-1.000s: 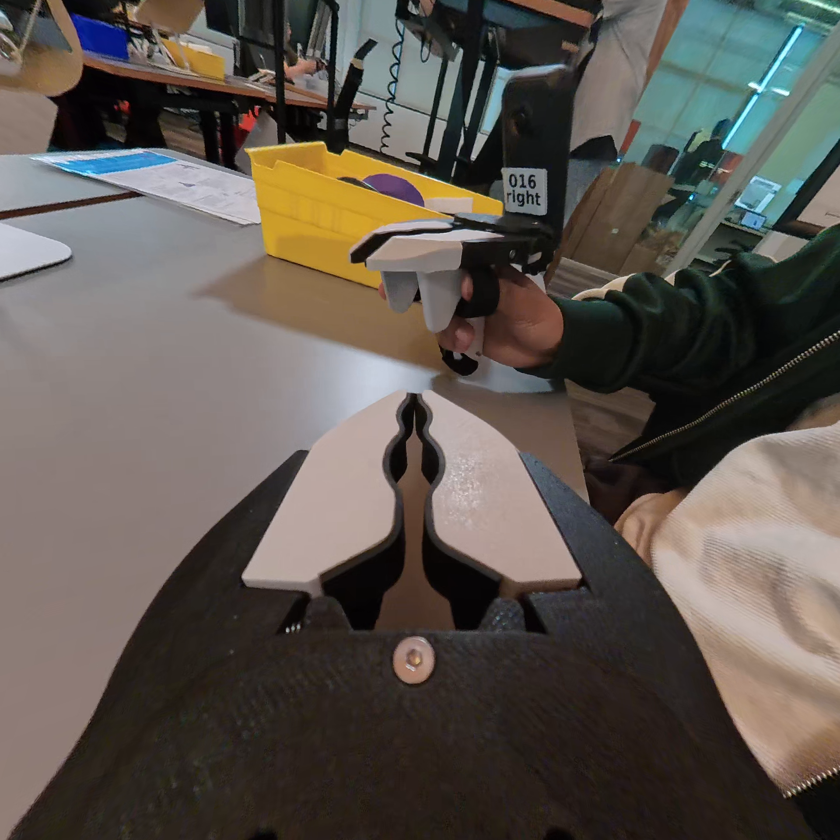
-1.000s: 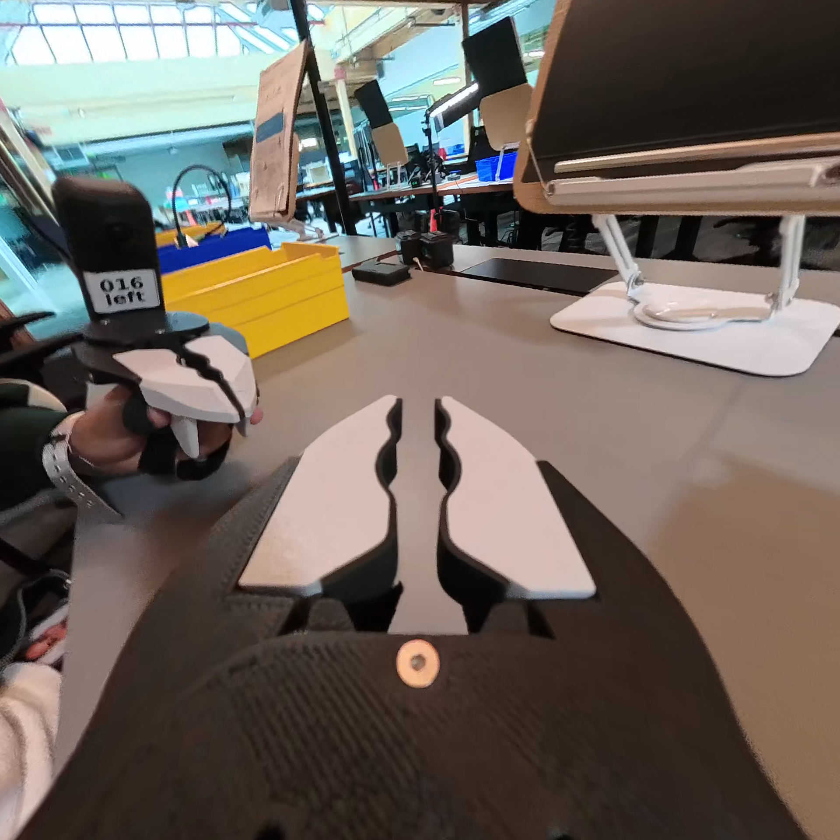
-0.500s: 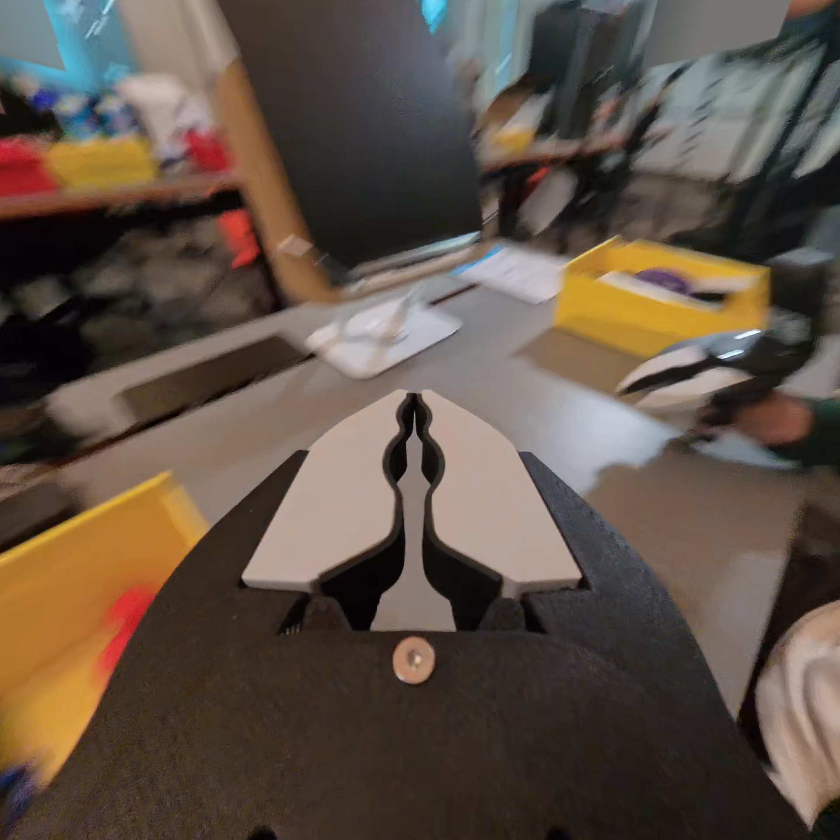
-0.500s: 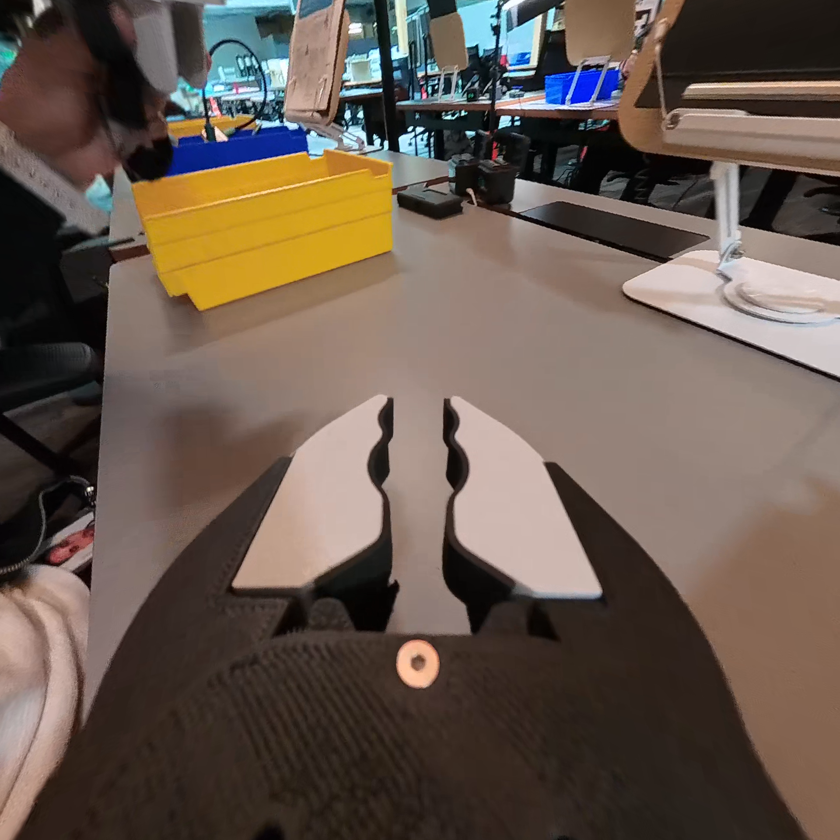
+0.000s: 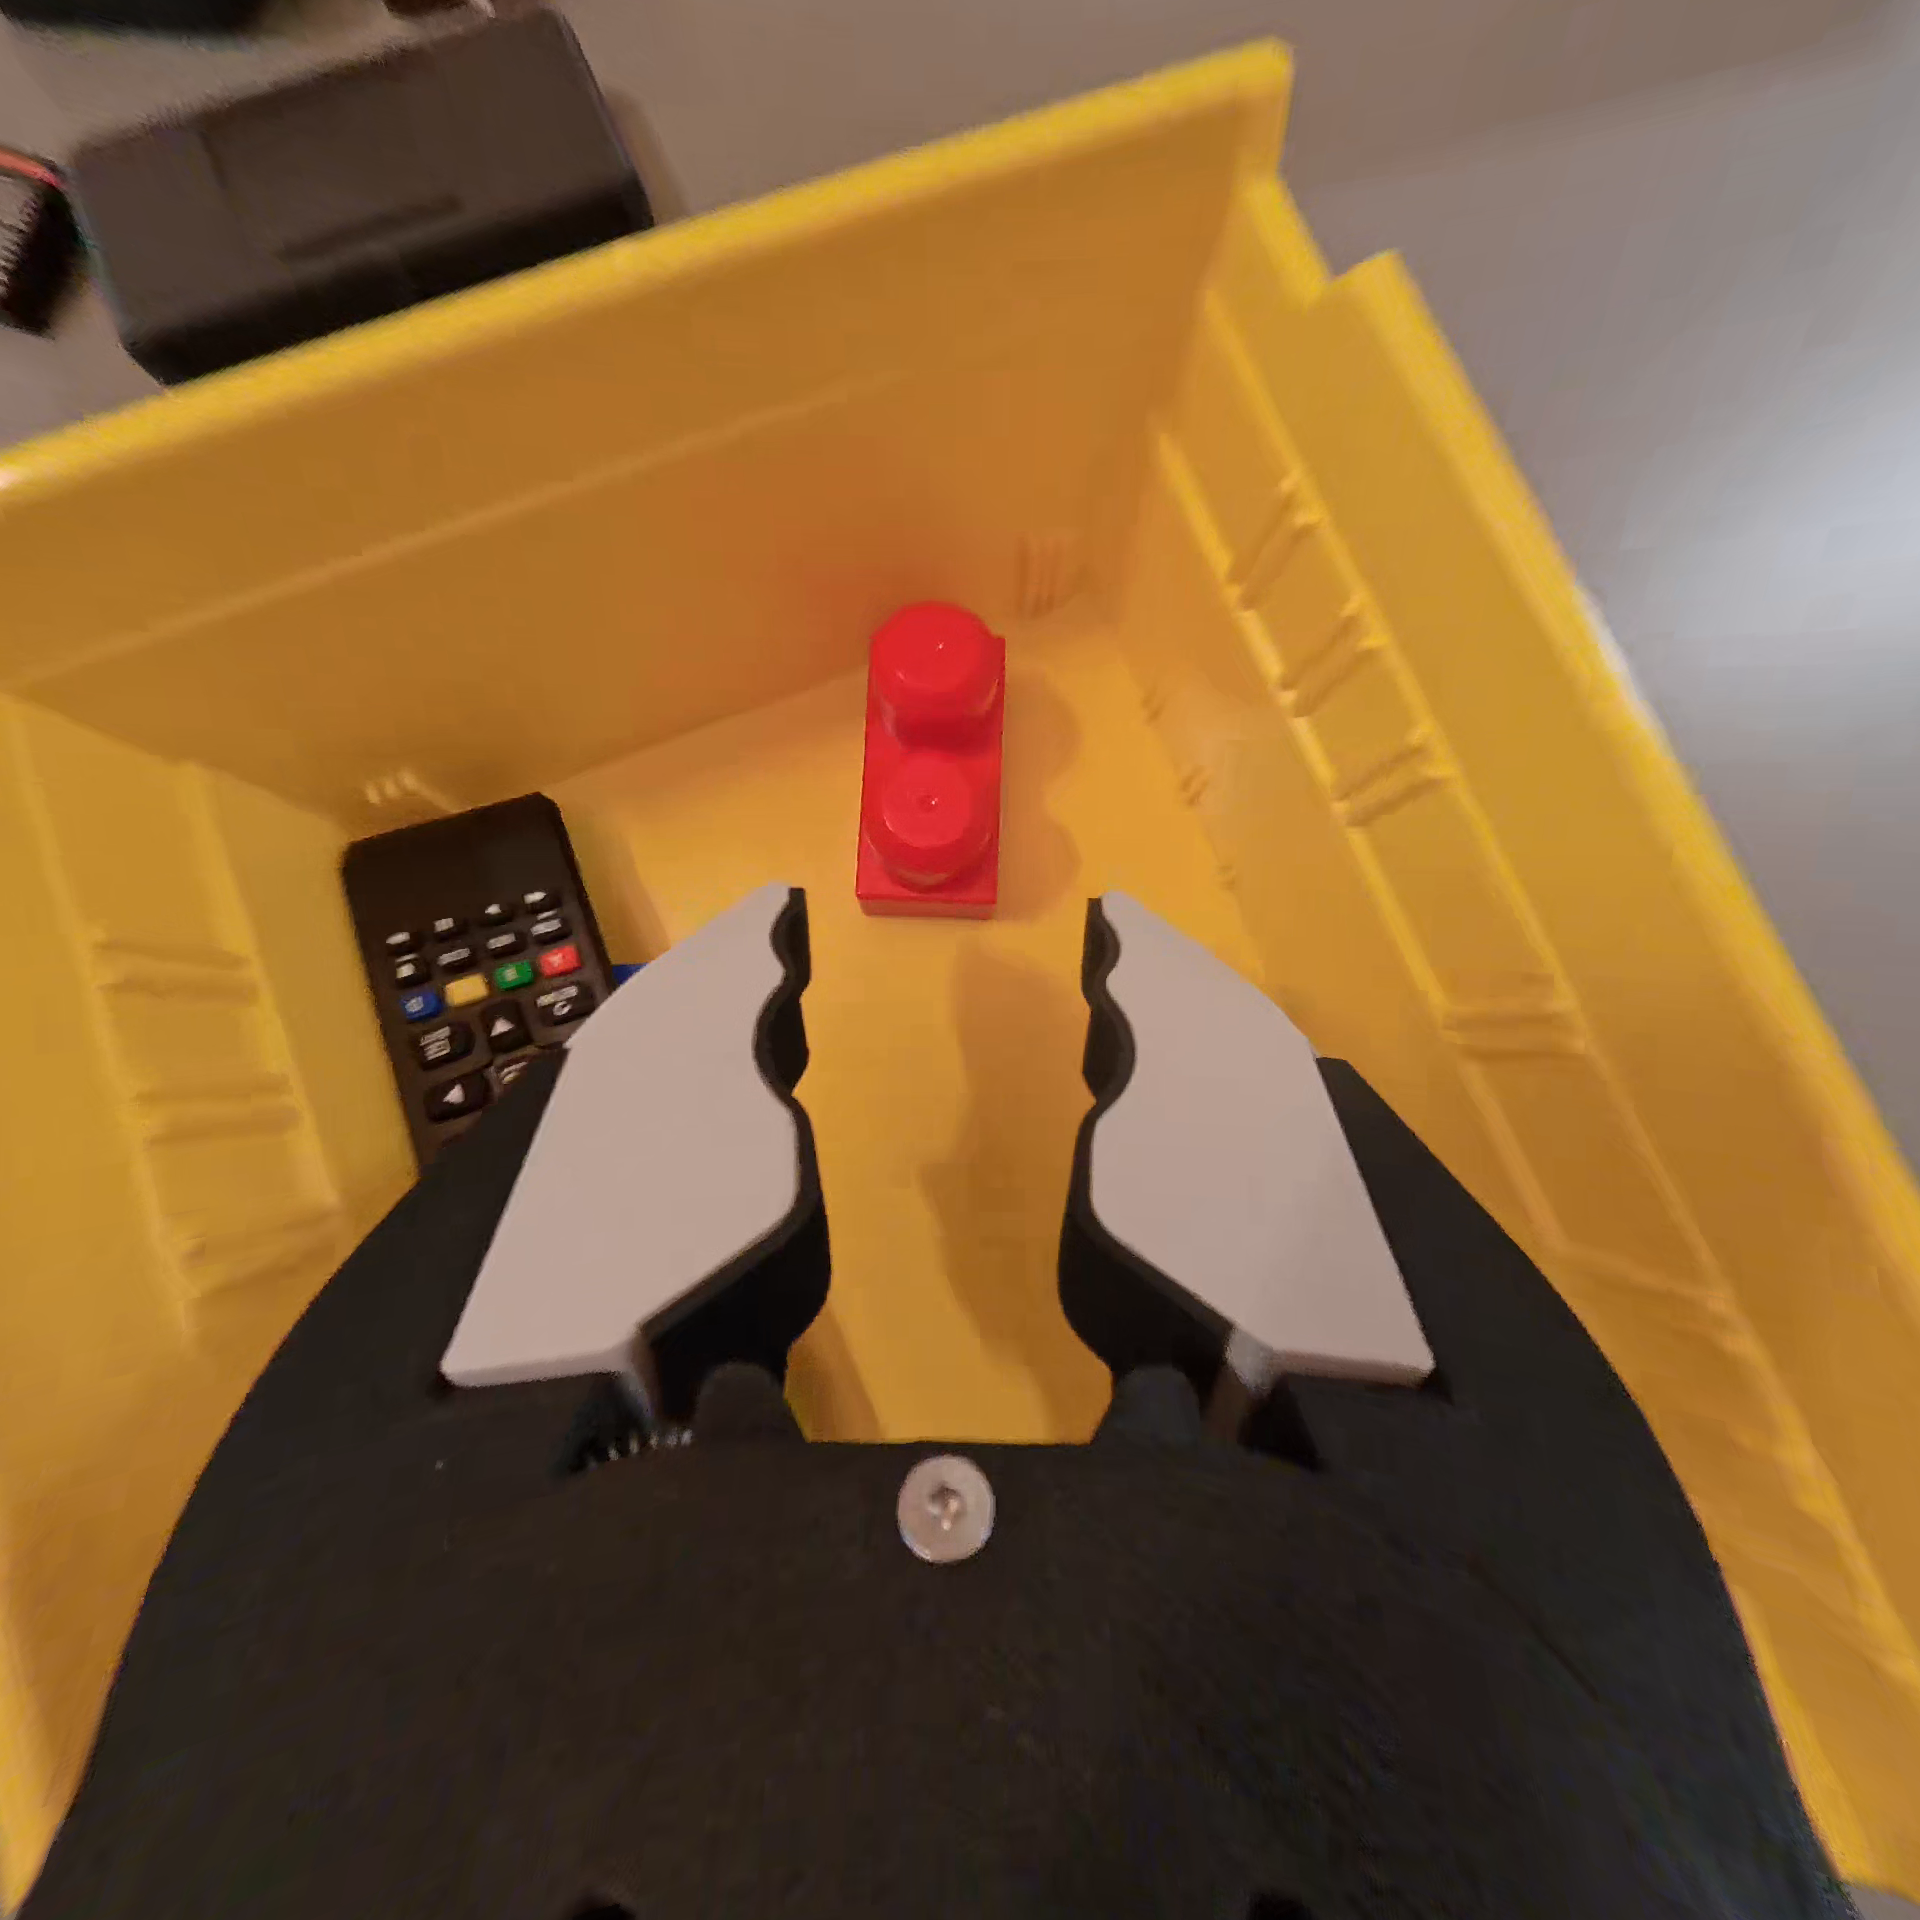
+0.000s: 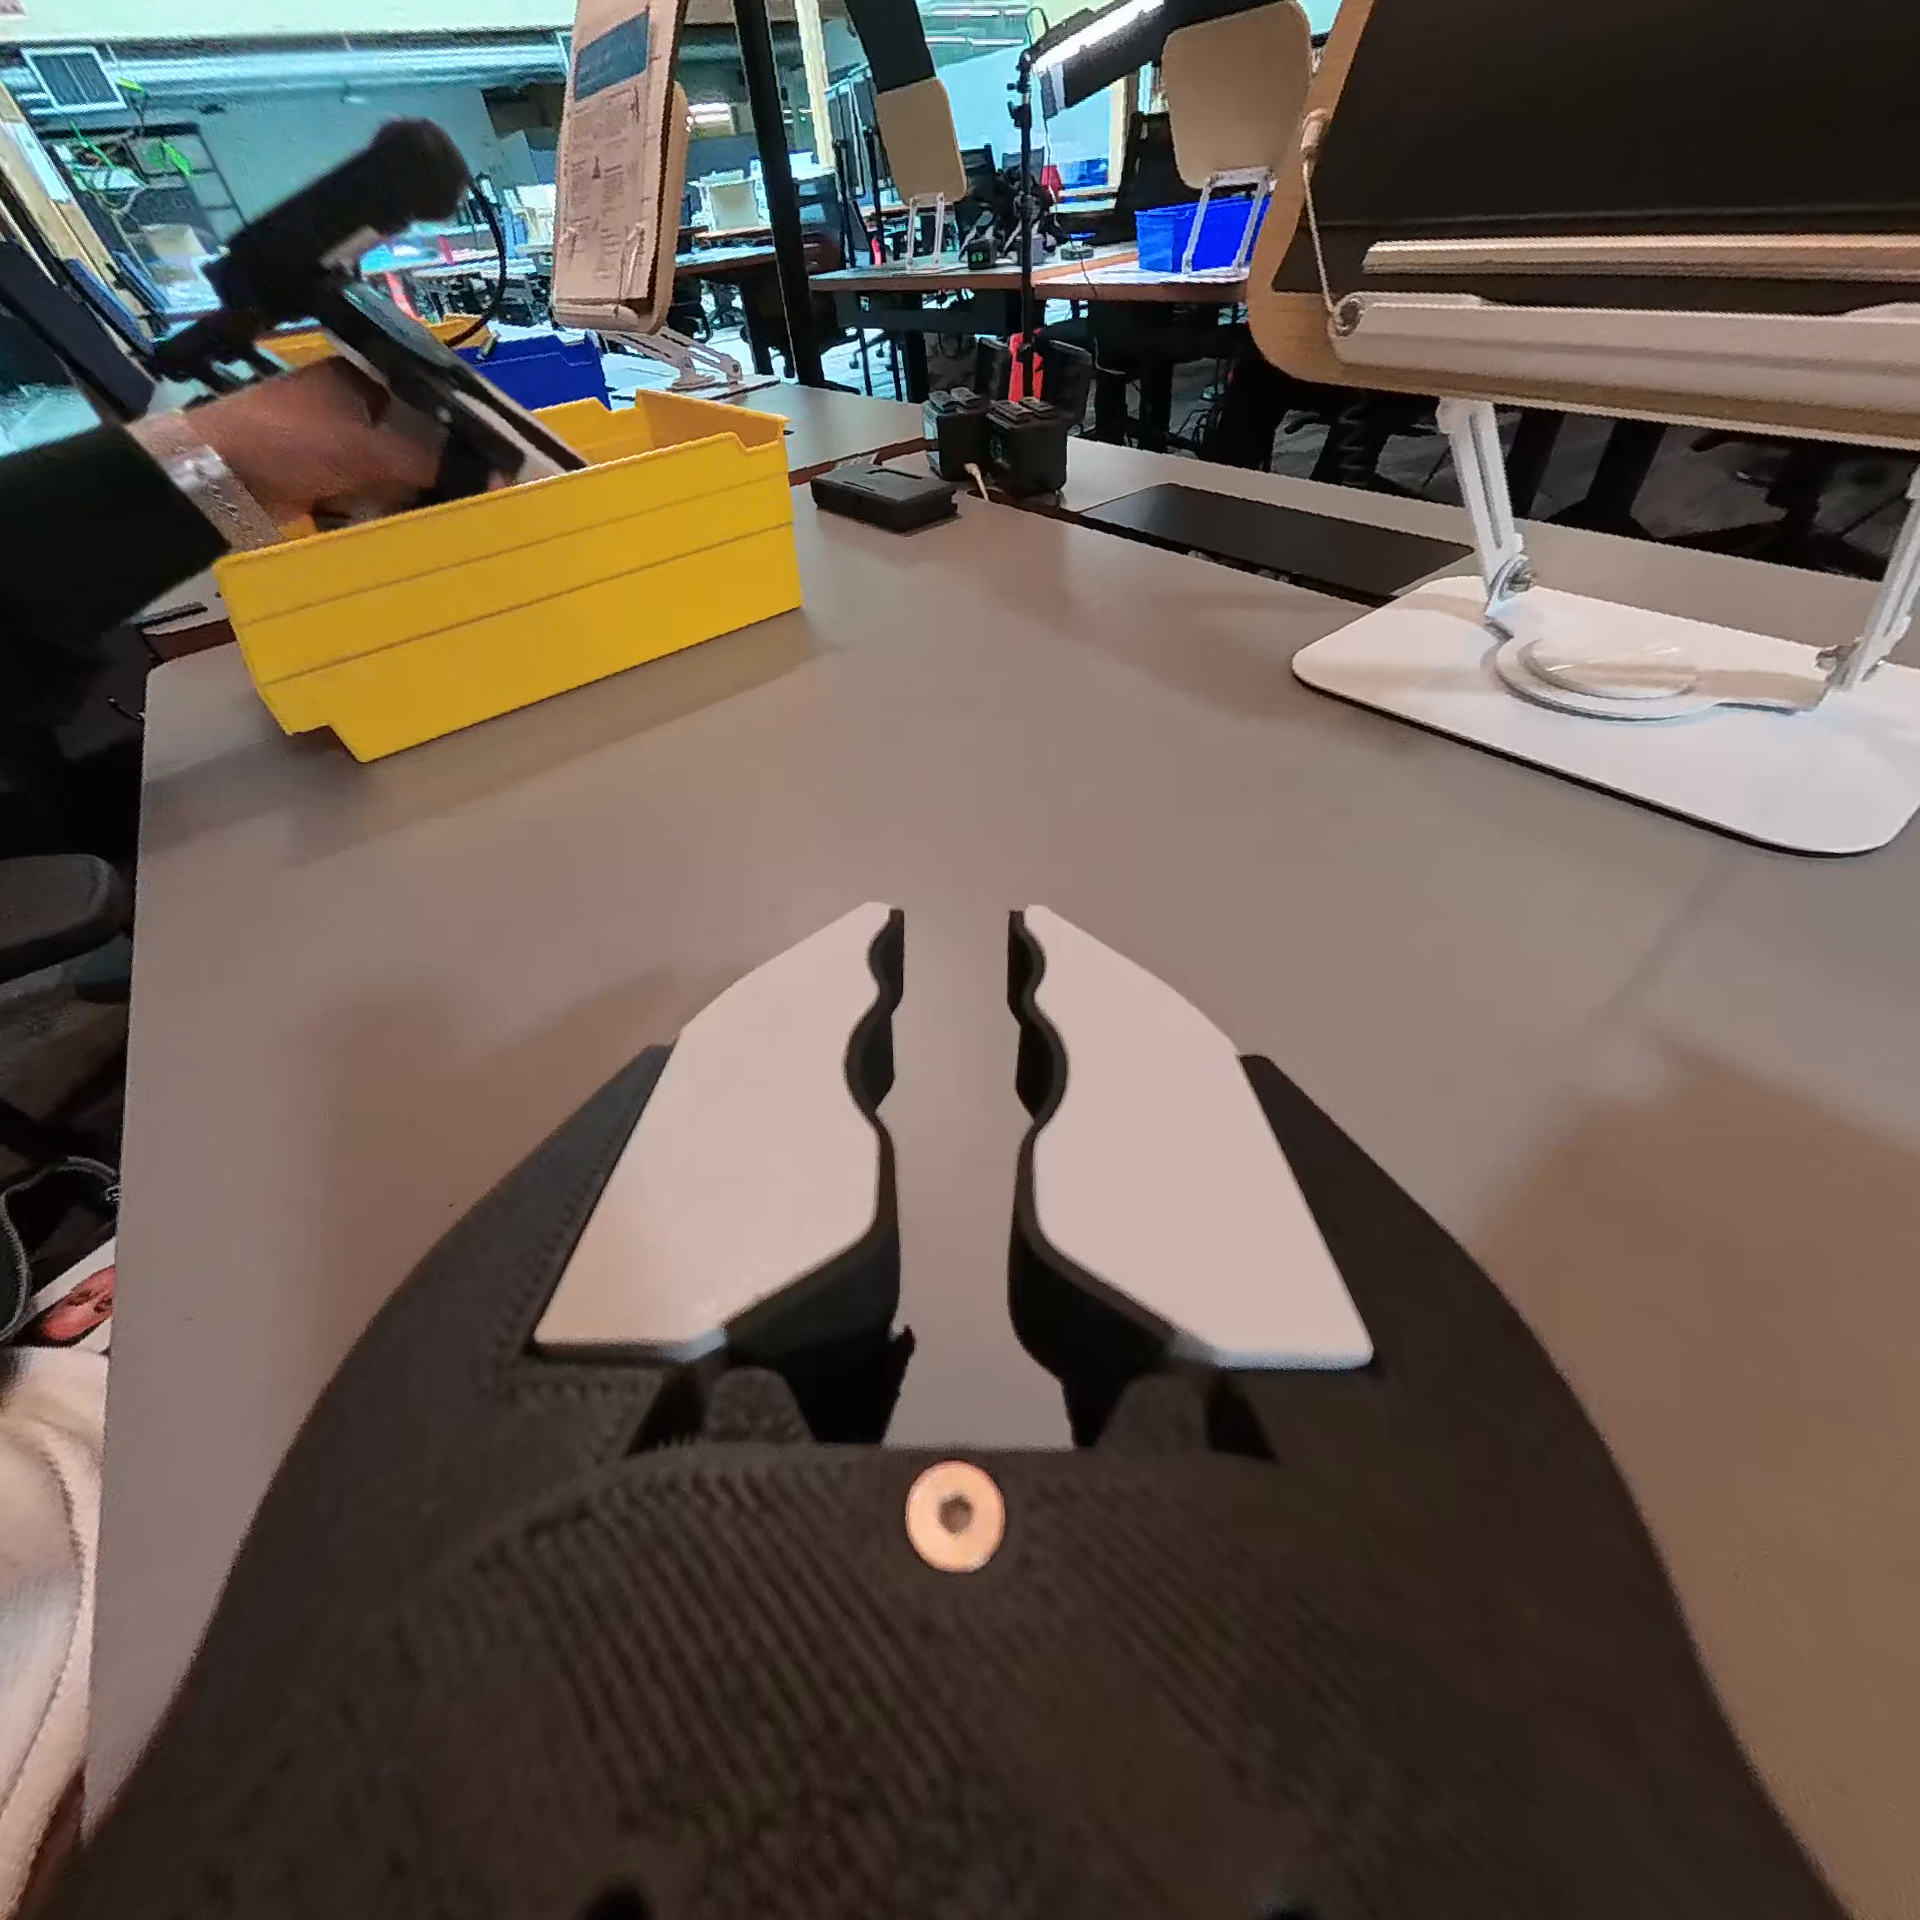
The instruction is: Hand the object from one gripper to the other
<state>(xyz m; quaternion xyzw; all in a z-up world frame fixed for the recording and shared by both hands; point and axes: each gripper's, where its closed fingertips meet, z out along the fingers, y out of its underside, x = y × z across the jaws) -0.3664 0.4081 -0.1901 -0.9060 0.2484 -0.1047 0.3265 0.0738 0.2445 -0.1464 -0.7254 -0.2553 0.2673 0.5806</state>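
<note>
A red two-stud toy brick [image 5: 930, 769] lies flat on the floor of a yellow bin [image 5: 644, 457]. My left gripper [image 5: 940, 904] is open and empty, pointing down into the bin, its tips just short of the brick's near end. A black remote control [image 5: 473, 956] lies in the bin left of the brick, partly hidden by my left finger. My right gripper [image 6: 954, 920] is slightly open and empty, low over the grey table [image 6: 1039, 748]. In the right wrist view the left gripper's body [image 6: 416, 364] dips into the yellow bin [image 6: 520, 613] at far left.
A white stand base [image 6: 1621, 727] carrying a raised dark screen is on the table at right. Black chargers [image 6: 997, 442] and a small black box [image 6: 883, 497] sit behind the bin. A black box [image 5: 353, 197] lies outside the bin's far wall. Some 50 cm of space lies between my two pairs of fingers. Between my left fingertips and the red two-stud toy brick [image 5: 930, 769] there is roughly 4 cm.
My left gripper swung from facing the right gripper over to the yellow bin, tilted down into it and opened. My right gripper stayed slightly open and turned a little toward the bin.
</note>
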